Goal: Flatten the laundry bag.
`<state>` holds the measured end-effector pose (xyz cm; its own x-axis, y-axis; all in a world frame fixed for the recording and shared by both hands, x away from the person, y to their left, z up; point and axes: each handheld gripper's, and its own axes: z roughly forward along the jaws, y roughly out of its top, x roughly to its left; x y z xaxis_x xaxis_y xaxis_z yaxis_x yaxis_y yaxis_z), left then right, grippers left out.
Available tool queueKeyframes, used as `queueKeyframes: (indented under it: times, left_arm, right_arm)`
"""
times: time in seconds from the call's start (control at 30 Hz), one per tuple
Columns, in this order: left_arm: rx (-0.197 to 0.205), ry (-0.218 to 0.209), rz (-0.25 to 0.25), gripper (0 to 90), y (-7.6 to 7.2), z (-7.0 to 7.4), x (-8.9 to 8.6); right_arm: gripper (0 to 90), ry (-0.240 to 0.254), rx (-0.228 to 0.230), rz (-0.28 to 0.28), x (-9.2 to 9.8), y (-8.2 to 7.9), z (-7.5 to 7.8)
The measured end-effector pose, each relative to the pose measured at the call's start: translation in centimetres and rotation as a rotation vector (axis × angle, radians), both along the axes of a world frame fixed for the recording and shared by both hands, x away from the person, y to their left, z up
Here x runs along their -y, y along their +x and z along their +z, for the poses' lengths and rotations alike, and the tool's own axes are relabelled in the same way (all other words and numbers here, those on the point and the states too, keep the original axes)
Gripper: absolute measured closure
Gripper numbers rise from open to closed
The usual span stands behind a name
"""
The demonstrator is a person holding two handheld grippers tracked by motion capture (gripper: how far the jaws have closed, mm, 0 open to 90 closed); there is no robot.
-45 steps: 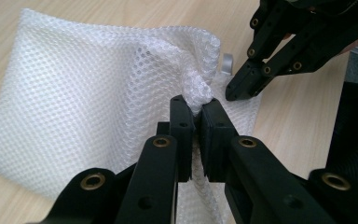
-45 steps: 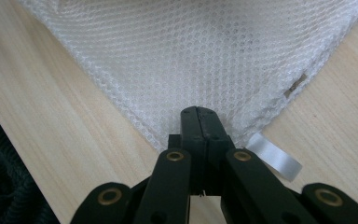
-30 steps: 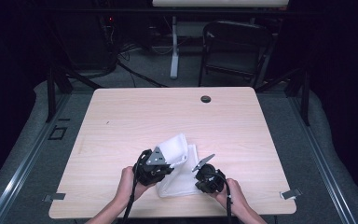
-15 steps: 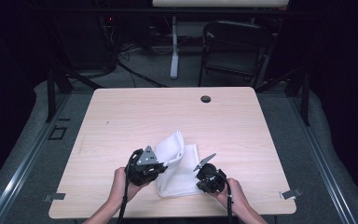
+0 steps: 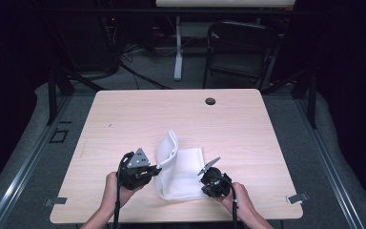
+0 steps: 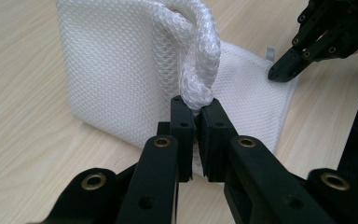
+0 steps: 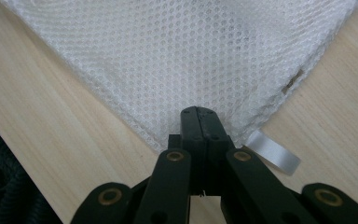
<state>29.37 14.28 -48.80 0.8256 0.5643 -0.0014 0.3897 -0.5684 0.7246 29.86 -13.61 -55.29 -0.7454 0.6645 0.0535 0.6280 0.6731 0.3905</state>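
Your left gripper (image 5: 158,167) sits at the near left of the light wooden table (image 5: 124,119), and its jaws are pinched tight on a bunched, rolled edge of the white mesh fabric bag (image 5: 183,169). In the left gripper view that edge rises from between the pads as a thick twisted cord of netting (image 6: 198,60), while the rest of the mesh hangs away behind it and down to the tabletop.

The bag lies near the front edge of the table, between your two hands. Its left part is lifted and curled upward into a standing fold whose top points away from you, toward the far side of the table. The right part lies flat on the wood. The flat part's long axis runs roughly left to right.

Your right gripper (image 5: 204,171) is at the bag's right side, close to its near corner. In the right gripper view its jaws are pressed together on the mesh at that corner, with a small white fabric tag (image 7: 272,151) lying just beside them on the table.
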Motion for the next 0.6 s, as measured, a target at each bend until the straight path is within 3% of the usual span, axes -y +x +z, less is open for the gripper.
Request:
queueKeyframes:
  times: [0.17, 0.47, 0.6]
  left_arm:
    - [-0.011, -0.012, 0.012, 85.0, 0.2, -0.2, -0.3]
    - [-0.027, 0.004, 0.030, 84.8, 0.3, -0.3, -0.6]
    - [-0.052, 0.019, 0.043, 84.9, 0.4, -0.6, -1.1]
  right_arm:
    - [90.0, -0.004, -0.007, -0.006, 0.1, 0.0, 0.0]
    - [90.0, -0.019, -0.015, -0.009, 0.3, -0.1, 0.1]
    - [90.0, -0.027, -0.018, -0.011, 0.4, -0.2, 0.2]
